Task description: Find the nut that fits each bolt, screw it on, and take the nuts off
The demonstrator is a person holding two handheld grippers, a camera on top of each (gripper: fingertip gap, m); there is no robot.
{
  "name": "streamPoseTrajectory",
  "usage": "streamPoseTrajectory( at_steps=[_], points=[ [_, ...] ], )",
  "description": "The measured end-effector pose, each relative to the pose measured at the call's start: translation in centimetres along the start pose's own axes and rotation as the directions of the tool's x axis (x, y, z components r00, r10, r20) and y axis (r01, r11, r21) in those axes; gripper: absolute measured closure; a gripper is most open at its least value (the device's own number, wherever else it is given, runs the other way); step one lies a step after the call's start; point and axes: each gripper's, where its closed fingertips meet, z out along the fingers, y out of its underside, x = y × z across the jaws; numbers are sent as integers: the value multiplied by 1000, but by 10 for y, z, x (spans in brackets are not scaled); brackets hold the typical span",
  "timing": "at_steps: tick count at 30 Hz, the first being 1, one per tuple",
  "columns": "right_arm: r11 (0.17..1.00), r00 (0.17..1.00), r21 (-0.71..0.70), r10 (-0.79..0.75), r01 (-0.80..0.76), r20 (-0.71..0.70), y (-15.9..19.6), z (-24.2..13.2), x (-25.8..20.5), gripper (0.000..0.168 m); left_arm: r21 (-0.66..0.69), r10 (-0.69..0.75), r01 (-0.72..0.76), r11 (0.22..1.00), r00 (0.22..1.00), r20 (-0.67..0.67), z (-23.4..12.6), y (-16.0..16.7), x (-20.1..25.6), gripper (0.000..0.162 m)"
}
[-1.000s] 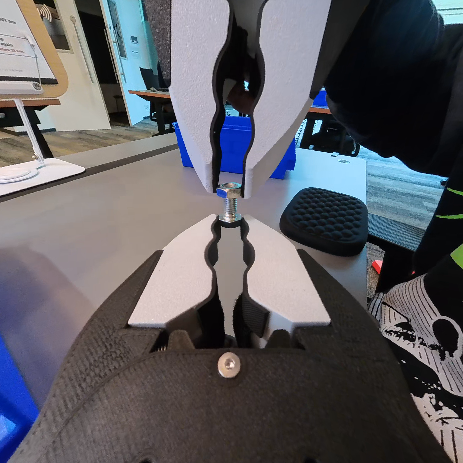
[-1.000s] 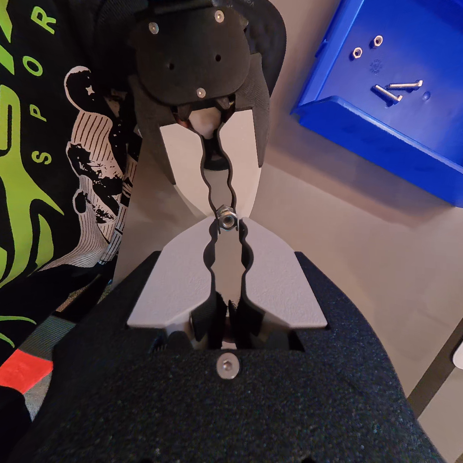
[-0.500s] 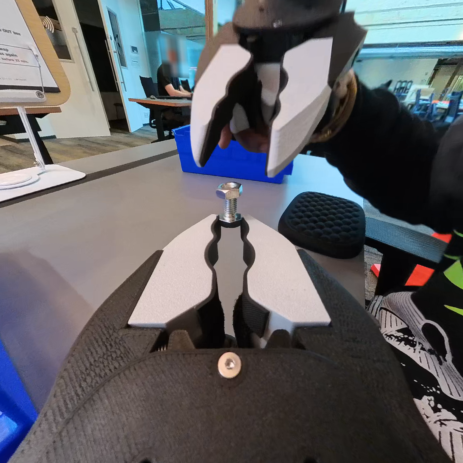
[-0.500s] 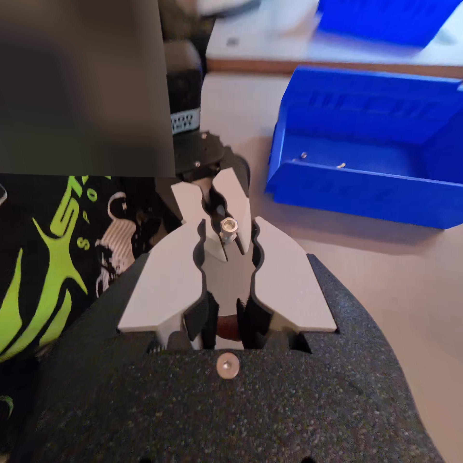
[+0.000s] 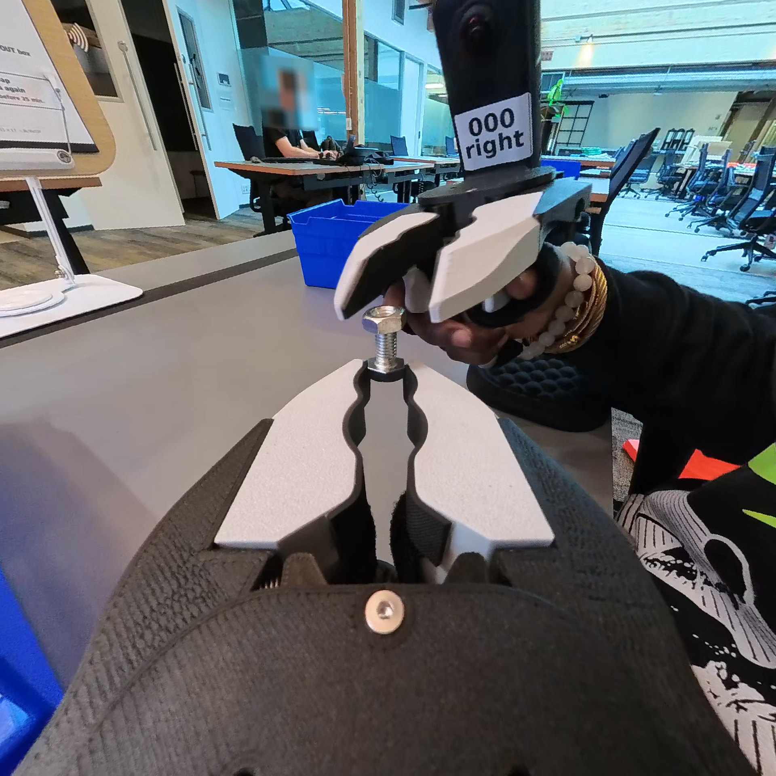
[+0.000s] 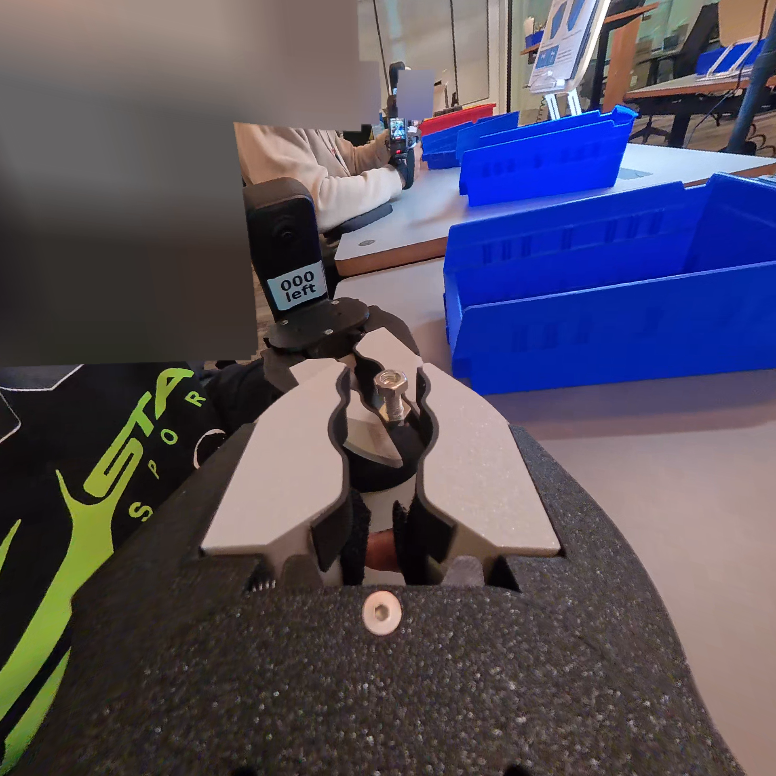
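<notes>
The left gripper (image 5: 385, 371) was clamped on the bolt (image 5: 385, 346) by its head, shaft upright above the grey table (image 5: 168, 378), the nut (image 5: 383, 318) at its top. The right gripper (image 6: 384, 386) stood apart around the nut, not touching.

Bolt (image 5: 385, 351) head hidden btwn left jaws; blue bin (image 6: 621, 319) cut off right

Right gripper (image 6: 384, 390) spread around nut (image 6: 390, 383), seemingly untouched.
</notes>
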Motion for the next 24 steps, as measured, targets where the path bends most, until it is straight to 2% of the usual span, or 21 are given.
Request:
streamPoseTrajectory(
  at_steps=[24],
  points=[
    [999,999,-2,-36,36,-18,0,-5,-3,140,5,-18,18,1000,1000,6,-1,0,-2,147]
  ],
)
